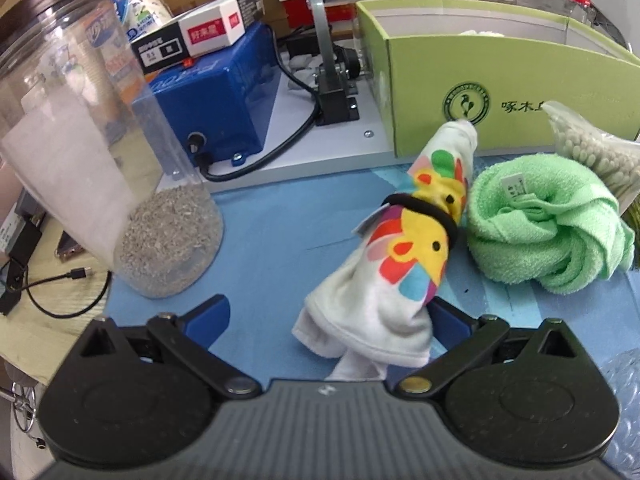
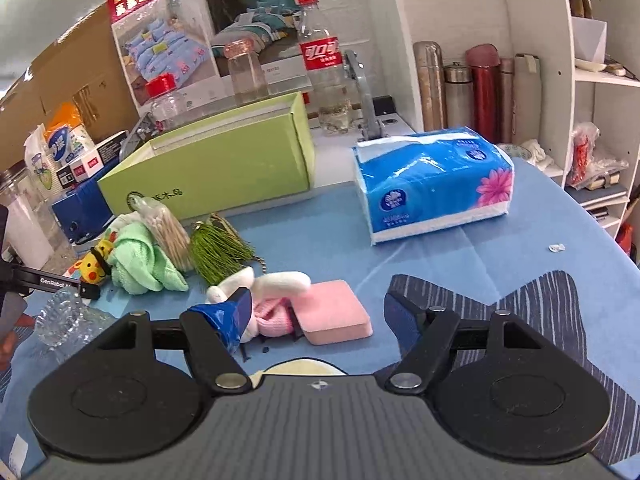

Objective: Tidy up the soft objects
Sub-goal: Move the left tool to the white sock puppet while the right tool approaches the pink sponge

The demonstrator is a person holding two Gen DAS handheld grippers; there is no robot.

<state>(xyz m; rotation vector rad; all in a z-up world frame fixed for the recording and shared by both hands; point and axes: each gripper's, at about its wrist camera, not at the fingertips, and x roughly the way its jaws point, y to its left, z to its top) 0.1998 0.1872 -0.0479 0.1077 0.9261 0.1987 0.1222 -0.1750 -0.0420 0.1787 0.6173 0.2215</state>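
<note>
A rolled white cloth with a bright cartoon print and a black band (image 1: 404,256) lies on the blue table, its near end between the fingers of my open left gripper (image 1: 324,320). It also shows in the right wrist view (image 2: 94,266). A crumpled green towel (image 1: 548,228) sits just right of it, in front of the open green box (image 1: 500,80). My right gripper (image 2: 320,312) is open and empty above a white and pink plush rabbit (image 2: 268,300) and a pink sponge (image 2: 334,316). The green towel (image 2: 140,264) and green box (image 2: 216,168) lie to its left.
A clear jar with grit (image 1: 92,160), a blue machine (image 1: 212,96) with a black cable, and a bag of cotton swabs (image 1: 592,148) crowd the left view. A blue tissue pack (image 2: 436,184), green tassel (image 2: 220,252), bottles (image 2: 324,64) and crumpled clear plastic (image 2: 64,316) show in the right view.
</note>
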